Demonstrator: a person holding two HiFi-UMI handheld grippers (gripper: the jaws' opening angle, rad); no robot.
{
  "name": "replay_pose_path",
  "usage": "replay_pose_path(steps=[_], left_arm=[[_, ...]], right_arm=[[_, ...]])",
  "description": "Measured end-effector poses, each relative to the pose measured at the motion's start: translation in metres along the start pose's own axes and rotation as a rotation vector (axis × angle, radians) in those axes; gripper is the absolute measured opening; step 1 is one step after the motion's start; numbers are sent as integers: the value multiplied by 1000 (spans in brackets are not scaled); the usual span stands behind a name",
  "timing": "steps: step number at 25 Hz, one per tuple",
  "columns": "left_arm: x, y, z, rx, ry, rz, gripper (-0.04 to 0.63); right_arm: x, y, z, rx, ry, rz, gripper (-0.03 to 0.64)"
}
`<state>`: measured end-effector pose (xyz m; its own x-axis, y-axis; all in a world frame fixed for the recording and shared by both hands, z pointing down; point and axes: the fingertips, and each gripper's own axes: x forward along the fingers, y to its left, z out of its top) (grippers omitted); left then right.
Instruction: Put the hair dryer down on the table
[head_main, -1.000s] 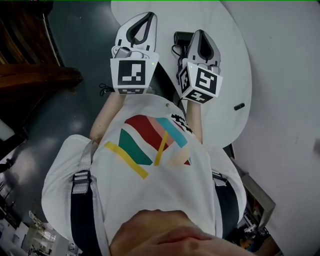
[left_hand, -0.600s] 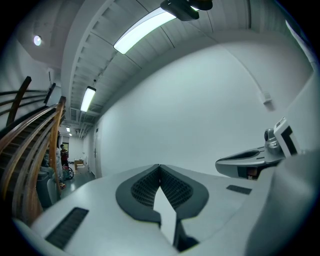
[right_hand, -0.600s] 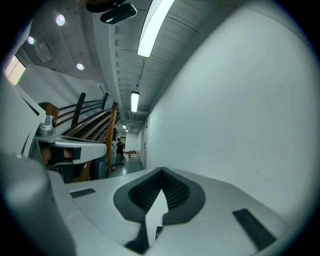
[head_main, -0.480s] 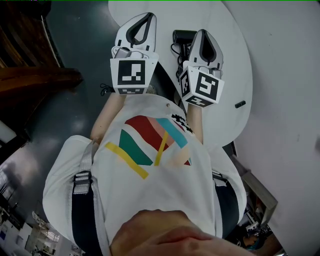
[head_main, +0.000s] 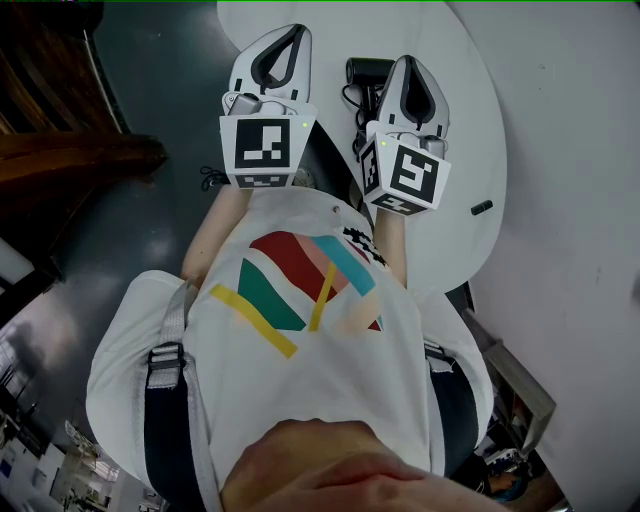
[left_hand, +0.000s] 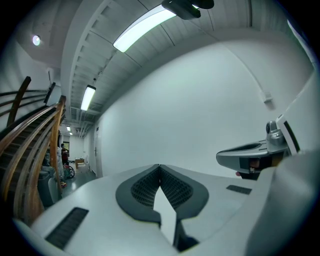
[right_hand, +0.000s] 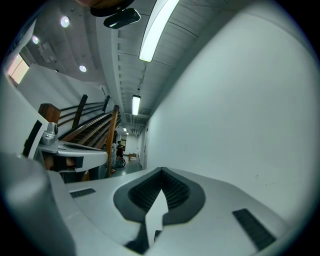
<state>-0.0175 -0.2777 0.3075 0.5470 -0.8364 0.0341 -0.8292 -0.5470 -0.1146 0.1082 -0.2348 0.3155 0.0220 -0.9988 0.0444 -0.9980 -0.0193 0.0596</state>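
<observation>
A black hair dryer (head_main: 360, 72) lies on the white oval table (head_main: 470, 120), its cord (head_main: 350, 100) coiled beside it; my right gripper hides part of it. Held in front of the person's chest, the right gripper (head_main: 409, 63) points level over the table, jaws shut and empty, tips meeting in the right gripper view (right_hand: 161, 171). The left gripper (head_main: 288, 30) is level beside it at the table's left edge, also shut with nothing in it (left_hand: 160, 166). Each gripper view shows the other gripper at its side (left_hand: 250, 154) (right_hand: 70, 149). The dryer appears in neither gripper view.
A small black object (head_main: 481, 208) lies on the table's right side. Dark floor (head_main: 170, 80) spreads left of the table, with a wooden stair (head_main: 70, 150) beyond it. A white wall (left_hand: 200, 110) rises ahead, and a corridor (right_hand: 122, 150) runs off beside the stair rail.
The right gripper has shifted slightly to the right and turned a little. The left gripper and the hair dryer have kept still.
</observation>
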Motion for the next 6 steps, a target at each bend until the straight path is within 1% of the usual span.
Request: replay_pose_path(steps=[6], left_arm=[[0,8,-1,-2,4,18,15]], right_arm=[[1,0,-3,-3,13,-2,9]])
